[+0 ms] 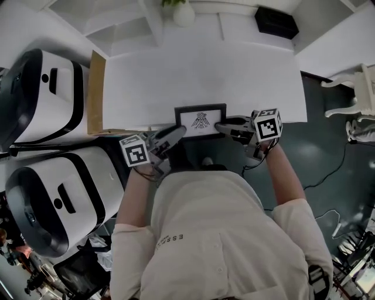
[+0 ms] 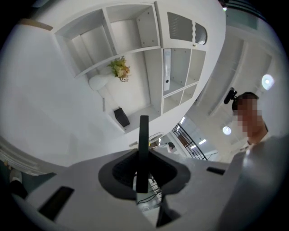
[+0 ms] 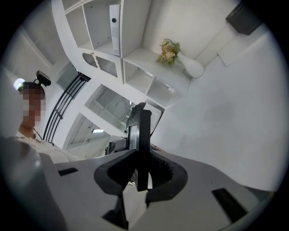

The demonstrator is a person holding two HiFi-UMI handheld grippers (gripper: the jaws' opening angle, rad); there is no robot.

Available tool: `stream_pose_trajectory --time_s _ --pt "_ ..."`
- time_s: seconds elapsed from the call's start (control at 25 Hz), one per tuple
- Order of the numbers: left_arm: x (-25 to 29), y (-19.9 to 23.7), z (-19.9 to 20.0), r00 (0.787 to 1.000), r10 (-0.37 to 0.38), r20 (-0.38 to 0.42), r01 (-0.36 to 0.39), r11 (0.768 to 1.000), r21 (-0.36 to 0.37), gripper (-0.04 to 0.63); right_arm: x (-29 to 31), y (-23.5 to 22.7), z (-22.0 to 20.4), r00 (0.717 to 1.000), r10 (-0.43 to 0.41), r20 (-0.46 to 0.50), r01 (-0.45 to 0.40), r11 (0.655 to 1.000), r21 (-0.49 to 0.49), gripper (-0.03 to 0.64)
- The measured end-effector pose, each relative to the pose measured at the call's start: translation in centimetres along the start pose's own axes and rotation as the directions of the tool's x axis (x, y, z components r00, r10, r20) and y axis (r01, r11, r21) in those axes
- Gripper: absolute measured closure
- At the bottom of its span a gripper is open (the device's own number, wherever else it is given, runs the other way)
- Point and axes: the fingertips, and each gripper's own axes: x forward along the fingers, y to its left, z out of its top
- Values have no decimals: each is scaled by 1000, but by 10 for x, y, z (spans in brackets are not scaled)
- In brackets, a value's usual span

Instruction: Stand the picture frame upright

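Observation:
The black picture frame (image 1: 200,121), its white print with a dark drawing facing up toward the head view, sits at the near edge of the white table (image 1: 205,70). My left gripper (image 1: 179,132) is shut on its left edge and my right gripper (image 1: 219,126) on its right edge. Seen from the left gripper view, the frame (image 2: 143,149) is a thin black bar edge-on, pinched between the pads of the left gripper (image 2: 143,170). From the right gripper view the frame (image 3: 143,135) is clamped in the same way by the right gripper (image 3: 142,170). Whether the frame's lower edge rests on the table is hidden.
A white vase with flowers (image 1: 183,13) and a black box (image 1: 276,21) stand at the table's far side. A brown board (image 1: 95,92) lies along the left edge. Two large white machines (image 1: 41,94) (image 1: 58,202) stand left, a white chair (image 1: 358,94) right. White shelves (image 2: 135,40) rise behind.

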Motion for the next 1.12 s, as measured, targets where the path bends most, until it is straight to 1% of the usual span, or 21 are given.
stream_pose_trajectory --time_s 0.48,0.64,0.88,0.96,1.12 --pt "-54 79 121 999 26 -39 -25 999 30 522 111 -30 96 991 -126 38 127 992 -22 526" --pt "-70 109 159 997 50 -55 -45 996 83 522 147 -45 124 984 -175 45 177 983 -48 526" --pt "-75 146 203 993 86 -82 -76 990 120 522 181 -73 161 966 -249 63 252 967 -46 525" --pt "-73 160 216 991 109 -82 -95 983 156 520 188 -84 174 957 -282 73 286 956 -61 525" --pt "-66 186 230 985 143 -96 -118 967 224 512 198 -109 189 928 -362 87 370 924 -95 525"
